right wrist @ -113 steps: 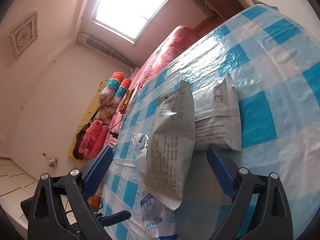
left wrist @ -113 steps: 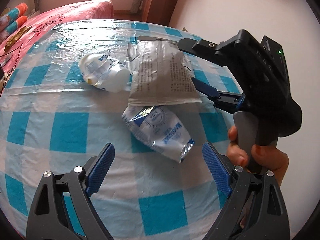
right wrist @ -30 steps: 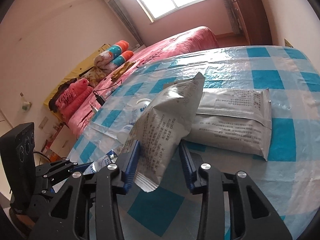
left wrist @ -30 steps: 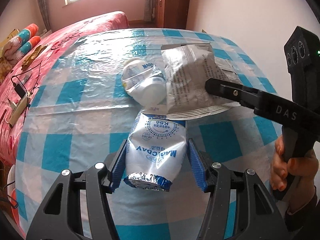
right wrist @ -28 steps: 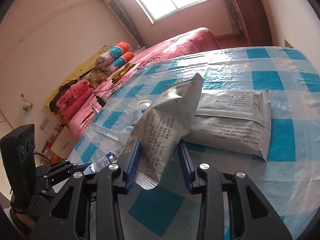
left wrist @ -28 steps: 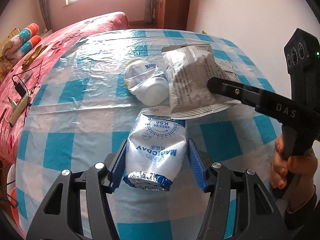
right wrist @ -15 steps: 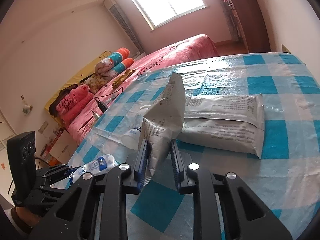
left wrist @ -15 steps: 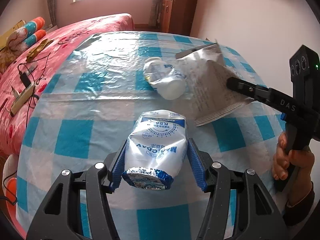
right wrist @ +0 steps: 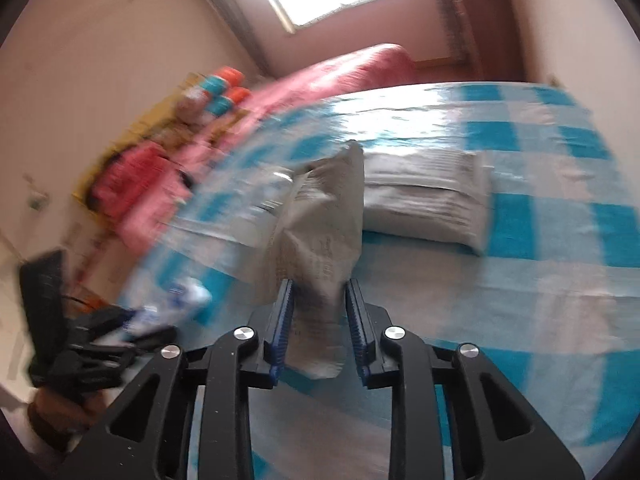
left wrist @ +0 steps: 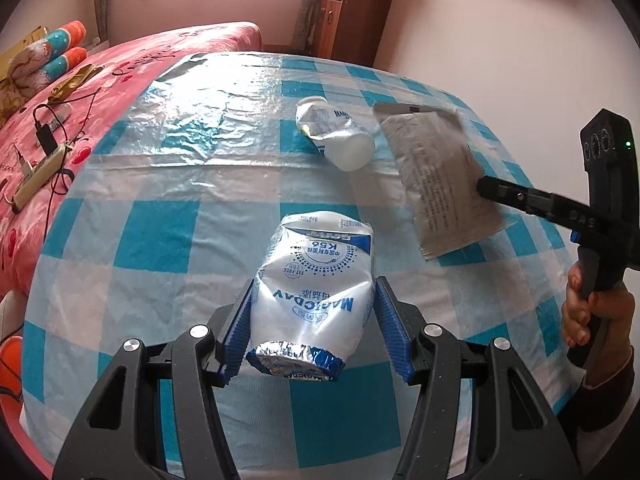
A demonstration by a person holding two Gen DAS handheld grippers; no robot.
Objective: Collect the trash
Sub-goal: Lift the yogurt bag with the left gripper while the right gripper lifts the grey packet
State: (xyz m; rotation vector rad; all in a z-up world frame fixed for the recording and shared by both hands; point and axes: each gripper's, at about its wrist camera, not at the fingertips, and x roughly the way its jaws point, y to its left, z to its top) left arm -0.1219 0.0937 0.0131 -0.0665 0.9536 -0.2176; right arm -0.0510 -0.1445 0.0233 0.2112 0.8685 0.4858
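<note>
My left gripper (left wrist: 314,300) is shut on a crumpled blue-and-white milk pouch (left wrist: 316,284) and holds it above the checked table (left wrist: 168,232). My right gripper (right wrist: 318,300) is shut on a grey foil packet (right wrist: 324,236), lifted off the table; the packet also shows in the left wrist view (left wrist: 440,184), with the right gripper (left wrist: 486,190) at its edge. A crushed white plastic bottle (left wrist: 336,134) lies on the table beyond. A second grey foil packet (right wrist: 428,200) lies flat on the table in the right wrist view.
A pink bed (left wrist: 80,92) with rolled bedding and a power strip runs along the table's left side. A wooden cabinet (left wrist: 348,12) stands at the back. A wall (left wrist: 520,60) is close on the right.
Both grippers closed on their items and lifted them: the left drew the milk pouch back from the bottle, the right raised the grey packet off the second packet and keeps moving.
</note>
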